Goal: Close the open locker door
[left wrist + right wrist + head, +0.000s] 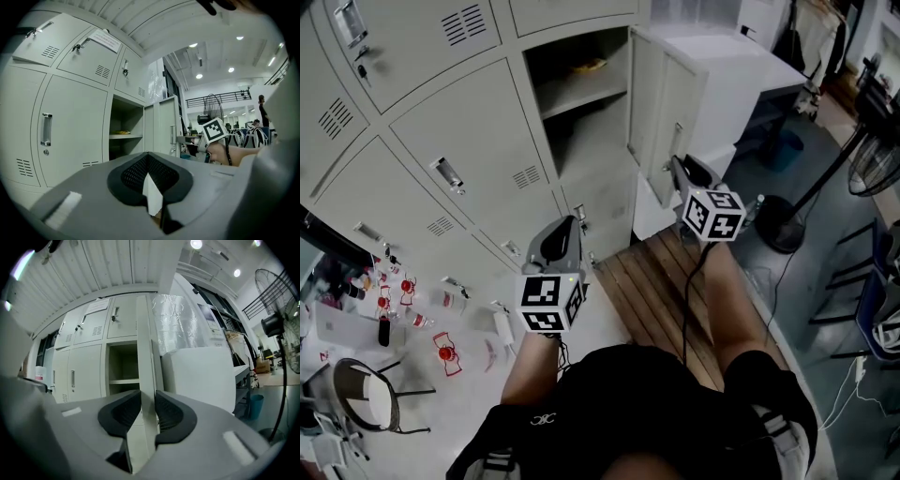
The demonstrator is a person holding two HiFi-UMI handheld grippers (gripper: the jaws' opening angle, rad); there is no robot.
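My left hand-held gripper (566, 228) is closed on nothing and sits level in front of the shut lockers (469, 141). My right hand-held gripper (146, 405) is clamped on the free edge of the locker door (661, 94), which is swung wide out from its open compartment (581, 89).

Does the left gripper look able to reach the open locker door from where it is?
Probably yes: no obstacle shows between the left gripper and the open locker door. The right gripper is clamped on the door's free edge, so the left would need another spot on it.
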